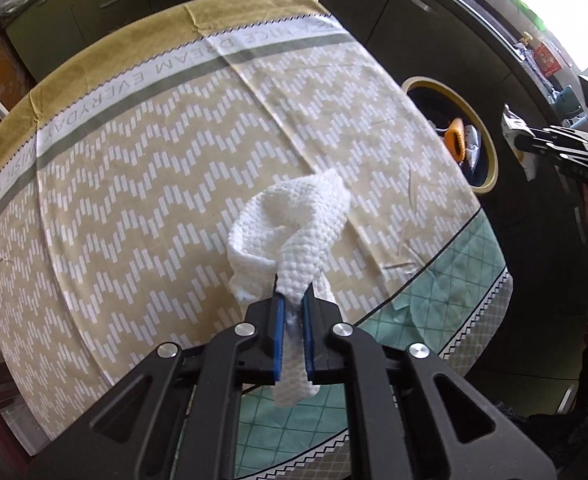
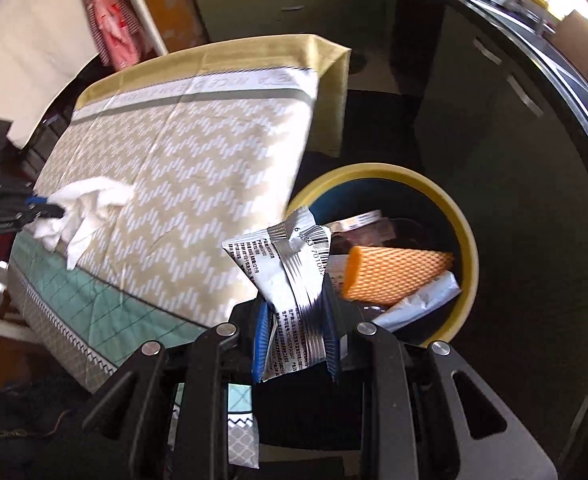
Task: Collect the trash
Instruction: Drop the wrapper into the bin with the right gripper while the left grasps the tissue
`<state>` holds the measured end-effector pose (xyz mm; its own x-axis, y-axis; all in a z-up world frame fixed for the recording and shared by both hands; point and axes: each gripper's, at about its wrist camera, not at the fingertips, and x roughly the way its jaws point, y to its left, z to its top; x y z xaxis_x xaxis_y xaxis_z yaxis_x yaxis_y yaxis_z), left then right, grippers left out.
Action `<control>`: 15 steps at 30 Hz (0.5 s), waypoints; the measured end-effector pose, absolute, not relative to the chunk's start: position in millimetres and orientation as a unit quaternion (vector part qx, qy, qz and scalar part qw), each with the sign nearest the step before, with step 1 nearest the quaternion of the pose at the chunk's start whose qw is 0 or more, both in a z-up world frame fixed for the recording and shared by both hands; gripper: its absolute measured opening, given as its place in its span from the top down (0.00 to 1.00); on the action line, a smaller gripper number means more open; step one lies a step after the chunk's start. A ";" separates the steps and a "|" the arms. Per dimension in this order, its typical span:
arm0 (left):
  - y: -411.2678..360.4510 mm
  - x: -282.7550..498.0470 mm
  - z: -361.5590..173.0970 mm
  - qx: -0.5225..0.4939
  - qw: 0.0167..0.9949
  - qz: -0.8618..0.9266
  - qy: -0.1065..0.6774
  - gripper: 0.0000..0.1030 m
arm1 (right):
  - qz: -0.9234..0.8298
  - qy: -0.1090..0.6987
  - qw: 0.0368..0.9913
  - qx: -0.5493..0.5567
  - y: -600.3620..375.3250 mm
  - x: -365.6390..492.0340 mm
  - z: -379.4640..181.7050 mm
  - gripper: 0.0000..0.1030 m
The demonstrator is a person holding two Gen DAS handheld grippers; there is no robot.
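The left gripper (image 1: 292,312) is clenched on a crumpled white paper towel (image 1: 289,220), its blue pads (image 1: 279,340) pinching a twisted strip of the towel while the rest of the sheet loops forward and lies on the tablecloth (image 1: 133,208); a short tail of towel hangs out behind the pads. In the right wrist view the same towel (image 2: 85,208) sits near the table's left edge with that gripper (image 2: 33,210) on it. The right gripper (image 2: 298,332) is closed on a silver snack wrapper (image 2: 289,280) with printed text and a barcode, the wrapper standing up from between the blue pads (image 2: 262,340) and bent at the top; it hangs just beside the table's edge, over the near rim of a round bin (image 2: 468,240) with a yellow rim. Inside the bin lie an orange foam net sleeve (image 2: 394,276), another silver wrapper (image 2: 422,300) and some darker packaging. The cloth is beige with white zigzag dashes, a green quilted-look band along the near side and a mustard border with lettering at the far side. From the left wrist view the bin (image 1: 490,152) stands on the dark floor beside the table's right edge, and the other gripper (image 1: 550,148) shows near it with its wrapper (image 1: 512,128). Dark cabinets (image 2: 285,4) run behind the table
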<state>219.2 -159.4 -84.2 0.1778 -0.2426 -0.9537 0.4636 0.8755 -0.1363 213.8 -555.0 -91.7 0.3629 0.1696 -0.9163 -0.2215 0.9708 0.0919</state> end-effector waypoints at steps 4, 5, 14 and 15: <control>-173.8 212.9 -48.6 0.103 0.780 -0.253 0.563 0.93 | 0.060 0.567 0.822 0.005 -589.0 238.0 -102.1 0.77; -178.5 211.3 -40.5 0.105 0.782 -0.260 0.557 0.93 | 0.048 0.571 0.820 0.007 -594.0 243.9 -106.6 0.77; -226.7 200.6 7.8 0.130 0.792 -0.303 0.514 0.93 | 0.003 0.566 0.824 0.030 -621.8 278.4 -134.4 0.42; -232.6 199.9 10.5 0.133 0.791 -0.308 0.512 0.93 | 0.007 0.561 0.826 0.044 -624.6 276.9 -131.9 0.42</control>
<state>199.9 -232.6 10.5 0.2861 -0.3510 -0.8916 0.6235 0.7747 -0.1049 276.9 -624.6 -131.9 0.3694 0.0613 -0.9272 0.0372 0.9961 0.0806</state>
